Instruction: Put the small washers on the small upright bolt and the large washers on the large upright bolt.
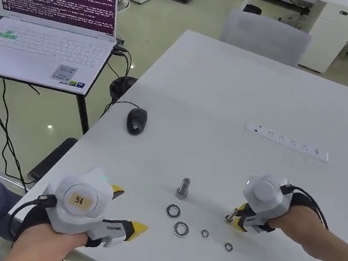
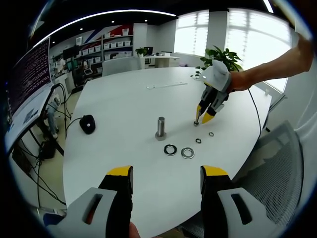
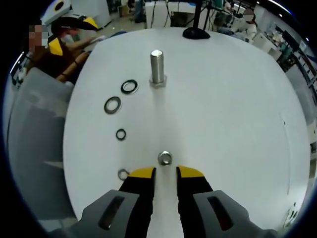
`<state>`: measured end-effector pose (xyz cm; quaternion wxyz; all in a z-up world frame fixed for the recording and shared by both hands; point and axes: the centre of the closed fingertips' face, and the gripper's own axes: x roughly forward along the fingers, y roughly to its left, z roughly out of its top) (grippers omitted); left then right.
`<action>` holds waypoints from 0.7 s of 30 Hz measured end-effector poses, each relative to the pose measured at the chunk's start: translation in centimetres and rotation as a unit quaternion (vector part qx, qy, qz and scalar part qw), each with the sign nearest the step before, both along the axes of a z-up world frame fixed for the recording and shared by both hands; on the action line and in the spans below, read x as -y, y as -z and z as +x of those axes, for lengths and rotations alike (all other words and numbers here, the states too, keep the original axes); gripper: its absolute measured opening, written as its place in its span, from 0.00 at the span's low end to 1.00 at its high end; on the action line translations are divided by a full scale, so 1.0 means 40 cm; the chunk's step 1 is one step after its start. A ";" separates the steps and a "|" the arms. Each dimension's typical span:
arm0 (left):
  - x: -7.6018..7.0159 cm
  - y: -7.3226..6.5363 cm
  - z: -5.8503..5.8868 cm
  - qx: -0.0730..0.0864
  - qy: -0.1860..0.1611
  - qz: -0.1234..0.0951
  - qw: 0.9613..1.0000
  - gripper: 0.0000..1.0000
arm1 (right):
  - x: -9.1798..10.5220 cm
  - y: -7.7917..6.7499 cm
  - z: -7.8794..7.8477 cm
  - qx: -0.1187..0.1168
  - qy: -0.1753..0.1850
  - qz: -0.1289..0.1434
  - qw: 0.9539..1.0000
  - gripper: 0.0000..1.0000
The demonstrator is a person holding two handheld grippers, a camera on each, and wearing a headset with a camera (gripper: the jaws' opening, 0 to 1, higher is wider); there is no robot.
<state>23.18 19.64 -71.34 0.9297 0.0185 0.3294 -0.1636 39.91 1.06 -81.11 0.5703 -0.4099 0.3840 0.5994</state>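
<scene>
**Small bolt at risk from the nearby right claw**

The right claw (image 3: 166,172) is seen with its jaws narrowly parted and nothing between them. The small bolt (image 3: 165,158) stands on the bench (image 1: 221,98) just ahead of the tips, and whether it is touched cannot be told. The left claw (image 2: 167,171) is held wide open and empty, near the bench edge and well apart from the work. The large bolt (image 1: 183,188) stands upright, with the two large washers (image 1: 173,211) lying flat near it. The two small washers (image 1: 205,233) lie between these and the right claw. No washer is yet placed on either bolt.

The main hazard is judged to be the small bolt being toppled or pushed if the right claw is moved forward or swung towards the small washers, since the bolt is not seen to be fixed. The thin washers lie flat, so they may be skidded across the bench rather than lifted, or pinched at an angle and dropped. A washer could also be carried to the wrong bolt.
</scene>
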 end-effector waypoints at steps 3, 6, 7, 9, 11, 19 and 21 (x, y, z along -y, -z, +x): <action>0.005 0.000 0.000 0.000 0.002 0.000 1.000 0.54 | 0.027 0.006 -0.010 -0.003 0.008 -0.002 1.000 0.18; 0.010 -0.003 -0.001 0.001 0.005 0.000 1.000 0.54 | 0.055 0.013 -0.025 -0.005 0.013 -0.006 1.000 0.18; 0.012 -0.003 -0.002 0.001 0.006 0.001 1.000 0.54 | 0.061 0.014 -0.030 -0.006 0.014 -0.007 1.000 0.18; 0.014 -0.004 -0.003 0.001 0.008 0.000 1.000 0.54 | 0.073 0.017 -0.046 -0.009 0.016 -0.007 1.000 0.18; 0.016 -0.005 -0.003 0.001 0.009 0.000 1.000 0.54 | 0.080 0.020 -0.059 -0.010 0.015 -0.006 1.000 0.18; 0.023 -0.013 0.003 0.006 0.014 0.002 1.000 0.54 | 0.060 0.026 -0.121 -0.019 -0.008 0.008 1.000 0.17; 0.024 -0.019 0.007 0.008 0.013 0.002 1.000 0.54 | 0.048 0.029 -0.141 -0.027 -0.017 0.011 0.999 0.18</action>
